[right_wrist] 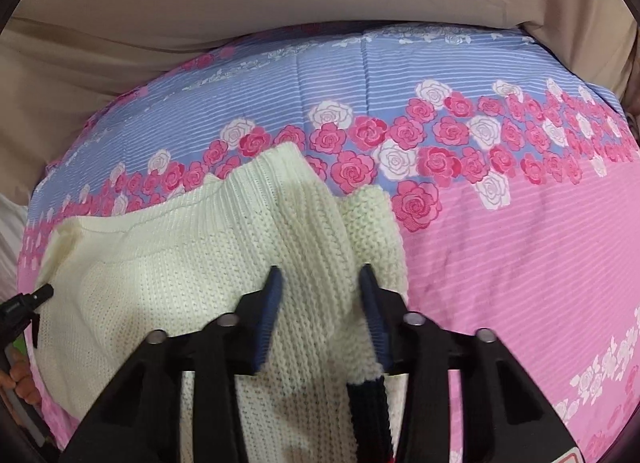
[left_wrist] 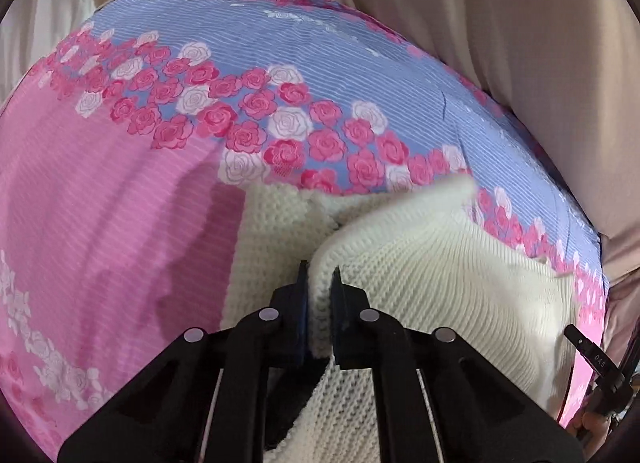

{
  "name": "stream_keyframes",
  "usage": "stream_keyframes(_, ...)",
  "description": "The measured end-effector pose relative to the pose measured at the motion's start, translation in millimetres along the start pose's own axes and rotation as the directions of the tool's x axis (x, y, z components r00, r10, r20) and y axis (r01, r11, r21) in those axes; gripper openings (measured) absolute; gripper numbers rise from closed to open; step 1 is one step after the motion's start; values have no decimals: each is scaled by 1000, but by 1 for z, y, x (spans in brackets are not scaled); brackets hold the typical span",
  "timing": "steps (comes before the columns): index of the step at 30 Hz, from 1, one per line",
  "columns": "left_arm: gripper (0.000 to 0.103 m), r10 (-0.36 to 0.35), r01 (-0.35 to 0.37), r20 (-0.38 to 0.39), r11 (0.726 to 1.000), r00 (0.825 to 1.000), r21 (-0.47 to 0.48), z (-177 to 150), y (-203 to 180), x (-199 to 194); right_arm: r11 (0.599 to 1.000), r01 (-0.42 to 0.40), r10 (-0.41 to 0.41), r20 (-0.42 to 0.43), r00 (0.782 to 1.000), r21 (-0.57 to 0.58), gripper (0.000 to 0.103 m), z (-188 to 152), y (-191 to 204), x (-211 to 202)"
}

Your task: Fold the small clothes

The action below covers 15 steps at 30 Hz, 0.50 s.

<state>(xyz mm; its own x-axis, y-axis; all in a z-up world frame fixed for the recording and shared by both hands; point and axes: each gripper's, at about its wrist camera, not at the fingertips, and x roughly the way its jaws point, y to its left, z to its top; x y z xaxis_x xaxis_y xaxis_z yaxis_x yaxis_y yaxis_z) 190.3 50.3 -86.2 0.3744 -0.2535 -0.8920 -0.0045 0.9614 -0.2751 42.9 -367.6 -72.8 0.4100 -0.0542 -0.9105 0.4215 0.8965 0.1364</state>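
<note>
A small cream knitted sweater (left_wrist: 420,271) lies on a pink and blue bedspread with roses (left_wrist: 120,223). My left gripper (left_wrist: 321,277) is shut on a raised fold of the sweater's knit, which bunches between its blue pads. In the right wrist view the sweater (right_wrist: 168,271) spreads to the left, with a sleeve (right_wrist: 304,199) running up the middle. My right gripper (right_wrist: 320,275) is open, its fingers straddling the sleeve just above the knit. A dark navy ribbed band (right_wrist: 368,407) shows near the right finger's base.
The bedspread (right_wrist: 520,243) stretches wide to the right in the right wrist view. Beige cloth (right_wrist: 280,3) lies beyond its far edge, and shows in the left wrist view (left_wrist: 520,43). The other gripper's tip shows at each view's edge (left_wrist: 588,347) (right_wrist: 36,295).
</note>
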Motion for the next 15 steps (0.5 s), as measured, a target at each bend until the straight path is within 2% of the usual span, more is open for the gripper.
stream_keyframes(2, 8, 7, -7, -6, 1000, 1000, -3, 1, -1, 2, 1000, 12, -12, -10, 1000, -12, 21, 4, 1, 3)
stream_keyframes(9, 11, 24, -25, -13, 1000, 1000, -16, 1, 0, 7, 992, 87, -90, -25, 996, -93, 21, 11, 13, 8)
stream_keyframes(13, 8, 20, -20, -4, 1000, 1000, 2, 0, -2, 6, 981, 130, -135, -25, 990, -147, 21, 11, 21, 12)
stream_keyframes(14, 8, 17, -17, 2, 1000, 1000, 10, 0, -3, 4, 978, 134, -140, -25, 990, -157, 20, 12, 23, 12)
stream_keyframes(15, 7, 13, -13, 5, 1000, 1000, 15, 0, -4, 3, 977, 131, -137, -21, 990, -167, 13, 12, 25, 12)
